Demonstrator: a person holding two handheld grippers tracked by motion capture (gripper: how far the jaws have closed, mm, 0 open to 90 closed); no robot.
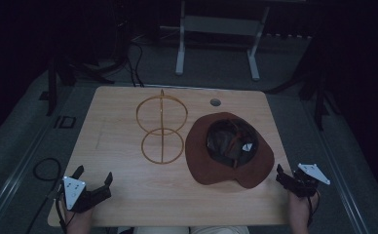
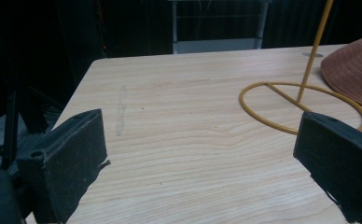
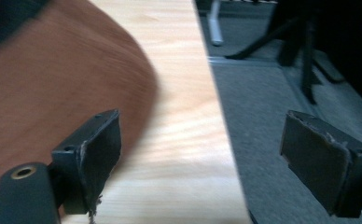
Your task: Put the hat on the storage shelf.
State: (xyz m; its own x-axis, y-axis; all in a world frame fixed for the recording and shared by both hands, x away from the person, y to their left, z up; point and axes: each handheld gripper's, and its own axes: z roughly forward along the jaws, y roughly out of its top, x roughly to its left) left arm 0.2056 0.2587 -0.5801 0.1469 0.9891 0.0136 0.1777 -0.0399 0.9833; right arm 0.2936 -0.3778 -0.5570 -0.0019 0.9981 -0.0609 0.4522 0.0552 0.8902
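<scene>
Nothing grasped yet, looks like pre-grasp. Left gripper (image 1: 93, 183) and right gripper (image 1: 294, 179) both spread wide, empty, at worktop (image 1: 119, 200) near edge. Brown felt-like hat (image 1: 228, 173) lies crown-down, centre-right, just beside thin yellow wire stand (image 1: 161, 127). Likely next: right gripper pinches soft brim.

hat (image 3: 53, 84): blurry in the right gripper view, cut off at top and left
wire stand (image 2: 305, 100): top out of the left gripper view
room behind table: too dark to tell
</scene>
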